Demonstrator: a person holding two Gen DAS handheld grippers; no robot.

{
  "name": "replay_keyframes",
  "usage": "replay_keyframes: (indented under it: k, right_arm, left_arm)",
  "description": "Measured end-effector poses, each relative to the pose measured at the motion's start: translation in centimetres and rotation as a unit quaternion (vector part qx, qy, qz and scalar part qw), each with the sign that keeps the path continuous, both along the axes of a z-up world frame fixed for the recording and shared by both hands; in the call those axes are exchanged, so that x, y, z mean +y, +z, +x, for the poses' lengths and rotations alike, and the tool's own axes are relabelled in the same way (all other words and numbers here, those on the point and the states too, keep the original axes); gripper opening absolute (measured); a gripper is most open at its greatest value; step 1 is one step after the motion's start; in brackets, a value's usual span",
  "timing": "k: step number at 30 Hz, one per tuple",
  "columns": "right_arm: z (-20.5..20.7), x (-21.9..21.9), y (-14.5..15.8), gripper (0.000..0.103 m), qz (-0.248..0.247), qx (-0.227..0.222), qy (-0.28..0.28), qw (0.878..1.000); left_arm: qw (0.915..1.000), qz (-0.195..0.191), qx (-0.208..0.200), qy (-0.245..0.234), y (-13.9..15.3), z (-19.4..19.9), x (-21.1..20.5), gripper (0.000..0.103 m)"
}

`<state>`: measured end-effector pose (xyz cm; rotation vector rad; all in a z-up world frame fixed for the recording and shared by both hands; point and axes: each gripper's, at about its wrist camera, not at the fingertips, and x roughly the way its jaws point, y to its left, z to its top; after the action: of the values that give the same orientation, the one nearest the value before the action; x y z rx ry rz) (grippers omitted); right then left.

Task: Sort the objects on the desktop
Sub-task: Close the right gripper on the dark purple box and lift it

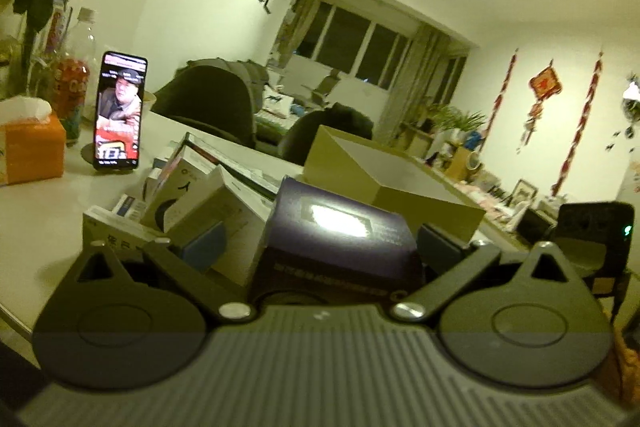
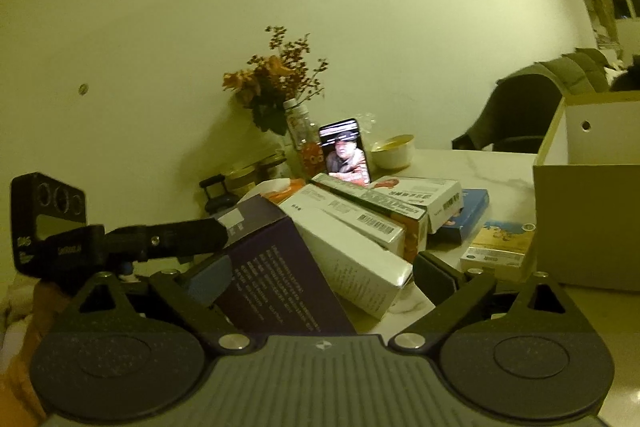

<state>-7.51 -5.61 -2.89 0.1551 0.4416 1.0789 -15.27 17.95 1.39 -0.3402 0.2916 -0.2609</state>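
Most of the sorting is still ahead of you, as far as these views show. The purple box [image 1: 340, 227] sits between the fingers of your left claw [image 1: 320, 247]; the blue pads stand wide on both sides and do not clearly press it, so the claw reads as open around it rather than gripping. In the right wrist view the same purple box [image 2: 276, 267] leans at 9 o'clock of the heap, with your left claw reaching onto its top edge. Your right claw [image 2: 320, 275] is spread open too, and the end of a white box [image 2: 360, 267] lies between its fingers, unclamped.

Behind these, the heap of cartons [image 2: 384, 211] lies jumbled on the table [image 2: 500, 163], with a blue box [image 2: 472, 205] and a yellow packet [image 2: 500, 243] toward 3 o'clock. The big cardboard box [image 2: 588, 219] at 3 o'clock is likely the bin; its inside is hidden, so you cannot tell what it already holds. The phone [image 2: 346, 155] stands at 12 o'clock beyond the heap.
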Motion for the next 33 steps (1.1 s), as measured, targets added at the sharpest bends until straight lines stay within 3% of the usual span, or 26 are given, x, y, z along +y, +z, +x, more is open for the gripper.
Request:
replay_keyframes:
  k: [6, 12, 23, 33]
  right_arm:
    - [-0.9, 0.9, -0.6, 0.096, -0.018, -0.014, 0.035, 0.999]
    - [-1.2, 2.4, -1.2, 0.092, -0.044, -0.020, 0.040, 0.998]
    - [0.5, 4.0, -3.4, 0.079, -0.052, 0.034, 0.033, 0.997]
    - [2.3, 4.8, -4.3, 0.083, -0.046, 0.089, 0.045, 0.994]
  left_arm:
    - [0.9985, -0.046, -0.008, -0.029, -0.8, 0.4, 0.5, 0.103]
    - [0.9980, -0.054, 0.001, -0.033, -1.4, 1.1, 0.6, 0.103]
    - [0.9949, -0.087, 0.015, -0.050, -2.8, 1.5, 1.3, 0.103]
    - [0.9939, -0.097, 0.010, -0.051, -3.4, 1.7, 1.8, 0.103]
